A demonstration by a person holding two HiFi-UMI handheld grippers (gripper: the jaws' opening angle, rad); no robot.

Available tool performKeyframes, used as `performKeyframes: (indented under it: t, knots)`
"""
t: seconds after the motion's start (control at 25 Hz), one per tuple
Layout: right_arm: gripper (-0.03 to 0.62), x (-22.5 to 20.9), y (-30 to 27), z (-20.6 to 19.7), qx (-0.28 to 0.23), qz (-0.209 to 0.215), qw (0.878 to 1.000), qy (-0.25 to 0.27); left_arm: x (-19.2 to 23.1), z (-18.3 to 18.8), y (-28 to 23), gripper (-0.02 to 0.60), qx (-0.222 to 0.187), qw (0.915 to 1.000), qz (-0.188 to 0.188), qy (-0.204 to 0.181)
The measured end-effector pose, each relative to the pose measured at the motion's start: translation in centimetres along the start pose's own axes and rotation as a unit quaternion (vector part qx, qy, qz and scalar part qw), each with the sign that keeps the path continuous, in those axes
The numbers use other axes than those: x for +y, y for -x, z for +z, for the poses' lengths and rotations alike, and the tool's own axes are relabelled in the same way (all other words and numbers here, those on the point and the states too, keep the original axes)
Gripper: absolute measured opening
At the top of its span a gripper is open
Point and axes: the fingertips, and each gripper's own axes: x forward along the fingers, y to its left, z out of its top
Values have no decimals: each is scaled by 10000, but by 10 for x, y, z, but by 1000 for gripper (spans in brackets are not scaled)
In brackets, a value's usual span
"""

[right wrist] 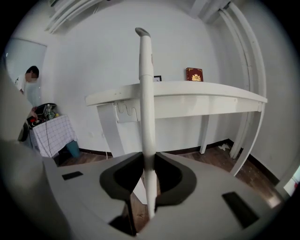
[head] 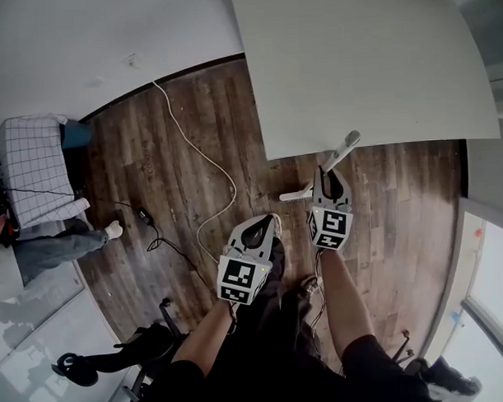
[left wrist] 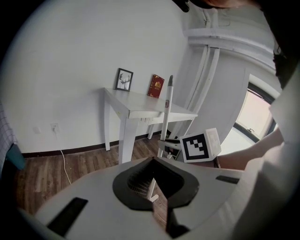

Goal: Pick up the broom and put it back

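The broom's white handle (head: 342, 148) stands upright in front of the white table (head: 362, 60). My right gripper (head: 329, 178) is shut on it, and in the right gripper view the handle (right wrist: 146, 93) runs up between the two black pads of the right gripper (right wrist: 149, 161), touching both. The handle's grey tip is at the top; the broom's head is hidden. From the left gripper view the handle (left wrist: 168, 103) rises above the right gripper's marker cube (left wrist: 201, 146). My left gripper (head: 265, 224) hangs lower left of the right one, shut with nothing in it, as the left gripper (left wrist: 152, 187) shows.
The table (left wrist: 140, 105) bears a red book (left wrist: 156, 86) and a small picture frame (left wrist: 124, 79). A white cable (head: 209, 156) snakes over the wood floor. A checked-cloth stand (head: 36, 166) and a person (head: 55, 240) are at the left; a chair base (head: 149, 340) is near my feet.
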Motion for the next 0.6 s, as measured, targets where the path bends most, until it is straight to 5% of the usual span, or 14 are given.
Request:
performKeyframes:
  t: [0.32,0.6]
  knots:
    - [91,-22,78,20,-208,-14,9997,98,-29,14,3,0,-218,9996,-186,-42]
    - [91,-43,168,87,-1035,-272,9939,254,-71,46,28,0,-823,9962,-240,-116]
